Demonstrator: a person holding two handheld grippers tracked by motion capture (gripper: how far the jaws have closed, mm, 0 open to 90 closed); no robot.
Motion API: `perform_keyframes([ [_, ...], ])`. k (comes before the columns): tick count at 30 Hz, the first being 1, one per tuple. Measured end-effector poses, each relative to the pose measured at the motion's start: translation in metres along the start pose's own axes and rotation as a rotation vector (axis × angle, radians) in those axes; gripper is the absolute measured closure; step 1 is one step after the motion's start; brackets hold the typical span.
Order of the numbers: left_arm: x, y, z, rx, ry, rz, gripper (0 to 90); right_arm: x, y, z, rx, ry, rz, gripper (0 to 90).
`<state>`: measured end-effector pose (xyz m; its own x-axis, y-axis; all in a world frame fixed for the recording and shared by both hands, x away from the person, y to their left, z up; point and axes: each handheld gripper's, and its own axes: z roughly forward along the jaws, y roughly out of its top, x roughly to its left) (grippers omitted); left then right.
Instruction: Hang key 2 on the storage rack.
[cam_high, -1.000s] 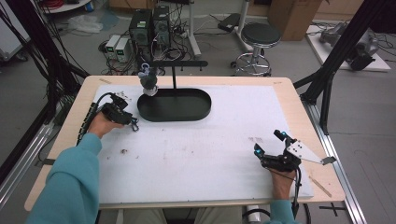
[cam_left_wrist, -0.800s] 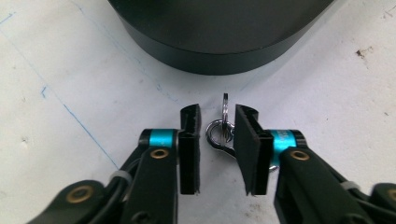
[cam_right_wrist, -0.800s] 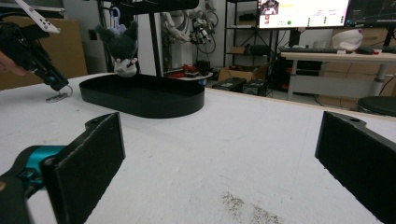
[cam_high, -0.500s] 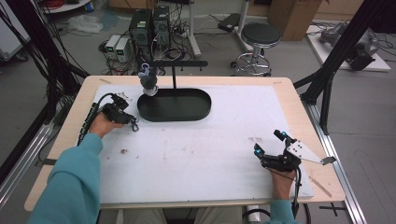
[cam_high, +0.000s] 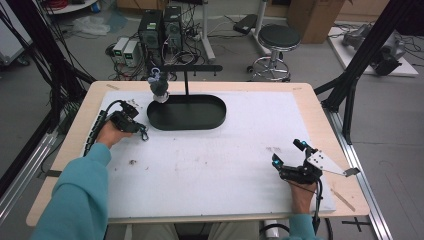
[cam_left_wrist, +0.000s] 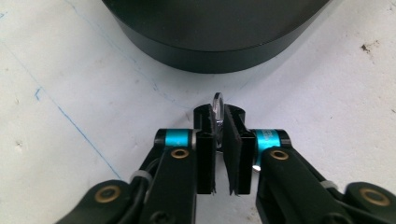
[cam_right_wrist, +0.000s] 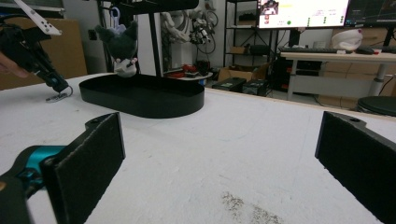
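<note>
**Metal ring pinched beside the black tray**

A wooden table (cam_high: 320, 107) is covered by a white mat (cam_high: 210, 160), and everything below is placed relative to the black oval tray (cam_high: 186, 112) that is set toward the far side of that mat. A black stand (cam_high: 187, 80) is seen rising from the tray's far edge, with a crossbar over the tray. From the left end of that crossbar a dark plush toy (cam_high: 159, 86) is hung, just above the tray's left end; in the right gripper view the same toy (cam_right_wrist: 122, 44) is seen dangling over the tray's rim (cam_right_wrist: 140, 100).

The left gripper (cam_high: 142, 134) is held just beside the tray's left end, low on the mat, in a hand with a teal sleeve. Its jaws have just been closing, and in the left gripper view they are seen nearly together, with a small metal ring (cam_left_wrist: 217, 109) pinched upright between the pads (cam_left_wrist: 206, 156). The ring is kept close in front of the tray's curved wall (cam_left_wrist: 210, 58), apart from it.

The right gripper (cam_high: 286, 153) is rested well away from the tray, toward the near right corner of the mat. Its jaws are spread wide and nothing is gripped between them; bare mat is seen in the gap.
</note>
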<state>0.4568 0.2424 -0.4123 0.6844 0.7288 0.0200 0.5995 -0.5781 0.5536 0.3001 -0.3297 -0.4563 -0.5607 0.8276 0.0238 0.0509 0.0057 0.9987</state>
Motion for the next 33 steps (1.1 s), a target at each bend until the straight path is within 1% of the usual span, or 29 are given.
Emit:
perform_keyframes([
  [2, -0.001, 0.0, 0.0, -0.007, -0.007, -0.003, 87.0, 0.0, 0.0, 0.0, 0.001, 0.0, 0.0, 0.7],
  [4, -0.002, 0.001, 0.0, -0.004, -0.004, 0.004, 87.5, 0.0, 0.0, 0.0, 0.001, 0.0, 0.002, 0.7],
  [9, -0.002, 0.0, 0.0, -0.002, 0.004, 0.007, 87.9, 0.0, 0.0, 0.0, 0.0, 0.0, 0.0, 0.7],
  [11, -0.001, 0.0, -0.002, 0.0, 0.0, 0.012, 88.0, 0.0, 0.0, 0.0, 0.002, 0.0, 0.002, 0.7],
  [12, -0.001, 0.0, -0.004, -0.011, 0.003, 0.014, 88.1, 0.0, 0.0, 0.0, 0.002, 0.0, 0.003, 0.7],
  [15, 0.0, 0.0, -0.01, -0.045, -0.01, 0.009, 88.2, 0.0, 0.0, 0.0, 0.001, 0.0, 0.0, 0.7],
  [18, 0.002, 0.0, -0.019, -0.113, -0.054, 0.001, 88.3, 0.0, 0.0, 0.0, 0.001, 0.0, 0.0, 0.7],
  [20, 0.003, 0.0, -0.024, -0.15, -0.069, 0.003, 88.3, 0.0, 0.0, 0.0, 0.001, 0.0, 0.0, 0.7],
  [22, 0.003, 0.001, -0.03, -0.189, -0.087, -0.007, 88.3, 0.0, 0.0, 0.0, 0.001, 0.001, 0.001, 0.7],
  [23, 0.002, 0.002, -0.034, -0.216, -0.098, -0.009, 88.3, 0.0, 0.0, 0.0, 0.001, 0.0, 0.002, 0.7],
  [24, 0.002, 0.002, -0.036, -0.23, -0.102, -0.01, 88.3, 0.0, 0.0, 0.0, 0.001, 0.0, 0.0, 0.7],
  [27, 0.001, 0.004, -0.046, -0.272, -0.109, -0.005, 88.4, 0.0, 0.0, 0.0, 0.0, -0.001, 0.0, 0.7],
  [28, 0.001, 0.006, -0.049, -0.278, -0.111, 0.0, 88.3, 0.0, 0.0, 0.0, 0.0, 0.0, 0.002, 0.7],
  [29, 0.0, 0.007, -0.052, -0.282, -0.108, 0.008, 88.4, 0.0, 0.0, 0.0, 0.0, 0.0, 0.001, 0.7],
  [30, 0.0, 0.008, -0.054, -0.287, -0.114, 0.013, 88.4, 0.0, 0.0, 0.0, 0.001, -0.001, 0.0, 0.7],
  [33, -0.003, 0.015, -0.064, -0.323, -0.126, 0.037, 88.3, 0.0, 0.0, 0.0, 0.0, 0.0, 0.001, 0.7],
])
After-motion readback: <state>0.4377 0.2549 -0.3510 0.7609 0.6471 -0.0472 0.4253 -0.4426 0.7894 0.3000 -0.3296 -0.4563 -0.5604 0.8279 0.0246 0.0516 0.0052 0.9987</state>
